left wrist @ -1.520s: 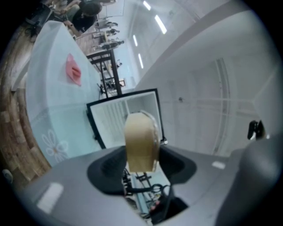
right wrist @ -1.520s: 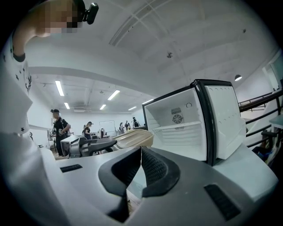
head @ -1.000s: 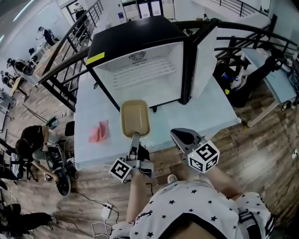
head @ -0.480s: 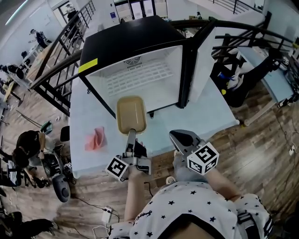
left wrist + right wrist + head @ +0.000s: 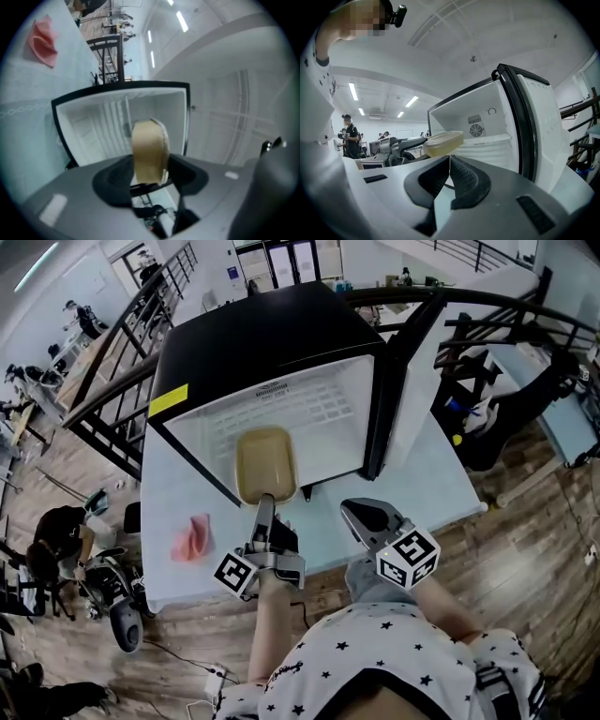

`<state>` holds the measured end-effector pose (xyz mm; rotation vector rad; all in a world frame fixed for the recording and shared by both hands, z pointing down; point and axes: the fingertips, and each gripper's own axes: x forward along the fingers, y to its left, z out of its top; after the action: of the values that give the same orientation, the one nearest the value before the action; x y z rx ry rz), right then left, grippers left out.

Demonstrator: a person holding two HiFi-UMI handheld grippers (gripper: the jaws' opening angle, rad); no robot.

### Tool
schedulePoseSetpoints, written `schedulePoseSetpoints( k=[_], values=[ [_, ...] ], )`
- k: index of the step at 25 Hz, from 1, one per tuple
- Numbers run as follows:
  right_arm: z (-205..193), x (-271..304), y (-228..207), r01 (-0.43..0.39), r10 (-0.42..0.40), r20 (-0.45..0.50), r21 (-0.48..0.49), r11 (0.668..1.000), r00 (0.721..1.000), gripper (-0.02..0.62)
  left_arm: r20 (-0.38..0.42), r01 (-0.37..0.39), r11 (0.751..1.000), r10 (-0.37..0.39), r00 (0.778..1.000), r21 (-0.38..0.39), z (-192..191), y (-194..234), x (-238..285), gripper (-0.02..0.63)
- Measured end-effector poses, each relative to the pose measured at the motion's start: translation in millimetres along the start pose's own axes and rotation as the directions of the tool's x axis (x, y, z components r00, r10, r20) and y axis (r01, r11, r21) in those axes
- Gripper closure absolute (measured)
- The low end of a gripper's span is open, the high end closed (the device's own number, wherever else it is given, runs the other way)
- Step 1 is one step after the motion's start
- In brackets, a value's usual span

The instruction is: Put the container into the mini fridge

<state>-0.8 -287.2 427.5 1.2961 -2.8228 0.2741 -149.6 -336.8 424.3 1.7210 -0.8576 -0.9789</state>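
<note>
A shallow tan container (image 5: pixel 265 463) hangs level in front of the open mini fridge (image 5: pixel 281 343), its far end at the mouth of the white inside. My left gripper (image 5: pixel 264 506) is shut on the container's near rim. In the left gripper view the container (image 5: pixel 149 149) stands edge-on between the jaws of the left gripper (image 5: pixel 150 177), with the fridge's inside (image 5: pixel 101 126) behind it. My right gripper (image 5: pixel 367 517) hovers empty and shut over the table's front edge, to the right. From the right gripper (image 5: pixel 449 169) I see the container (image 5: pixel 443 143) and the wire shelf (image 5: pixel 487 143).
The fridge door (image 5: pixel 412 362) stands open at the right, also seen as the door (image 5: pixel 539 136) in the right gripper view. A pink cloth (image 5: pixel 193 538) lies on the pale blue table (image 5: pixel 436 474) at the left. Black railings (image 5: pixel 112 343) and several people are beyond the table.
My left gripper has carried the container forward, from over the table to the fridge's mouth. The right gripper has stayed about where it was.
</note>
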Motion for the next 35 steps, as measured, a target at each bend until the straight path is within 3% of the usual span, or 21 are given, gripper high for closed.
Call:
schedulePoseSetpoints(
  k=[20, 35],
  values=[
    [20, 49, -57, -0.017, 0.017, 0.001, 0.007, 1.0, 1.0, 0.574, 0.031, -0.019, 0.998, 0.021, 0.999, -0.058, 19, 23, 85, 0.376],
    [34, 72, -82, -0.055, 0.055, 0.0, 0.0, 0.998, 0.998, 0.574, 0.104, -0.045, 0.995, 0.055, 0.993, -0.093, 38, 33, 124, 0.374]
  ],
)
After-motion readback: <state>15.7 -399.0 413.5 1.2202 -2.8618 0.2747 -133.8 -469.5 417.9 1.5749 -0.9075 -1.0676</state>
